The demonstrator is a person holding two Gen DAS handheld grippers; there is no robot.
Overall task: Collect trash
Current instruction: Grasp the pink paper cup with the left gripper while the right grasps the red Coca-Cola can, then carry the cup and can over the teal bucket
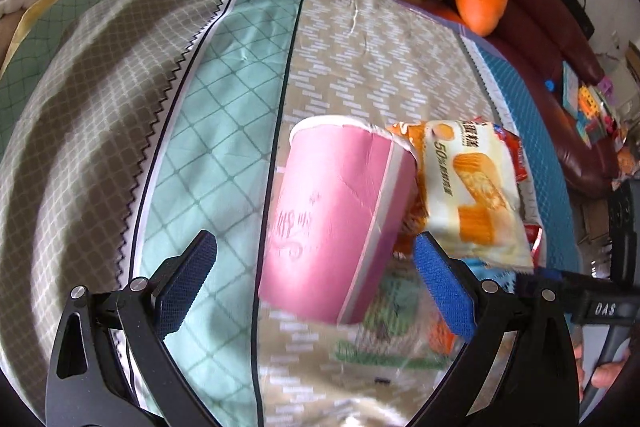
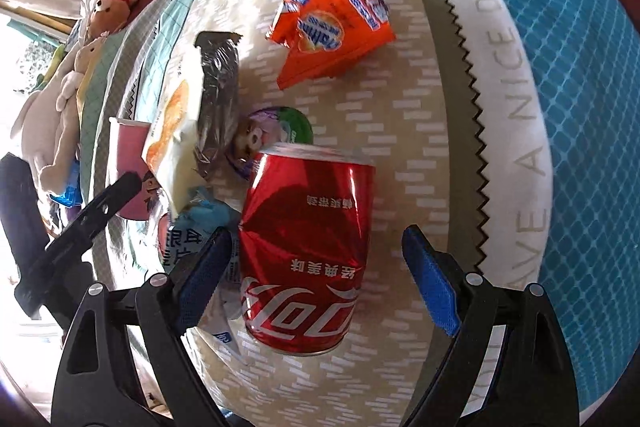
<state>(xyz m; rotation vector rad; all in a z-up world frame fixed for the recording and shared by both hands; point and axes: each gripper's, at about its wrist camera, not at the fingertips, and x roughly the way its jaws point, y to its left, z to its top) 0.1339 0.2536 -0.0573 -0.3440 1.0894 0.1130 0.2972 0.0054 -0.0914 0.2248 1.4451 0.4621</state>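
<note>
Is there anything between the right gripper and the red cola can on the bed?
Nothing visible blocks it. The red cola can lies between the open fingers of the right gripper. A blue-and-white wrapper sits close beside the left finger, so it might get pinched too.

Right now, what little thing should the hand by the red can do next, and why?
Probably squeeze the right gripper shut on the red can. The can lies on the bedspread between the open jaws; one blue pad sits beside it, the other stands well off, so nothing grips it yet. Closing comes before lifting.
</note>
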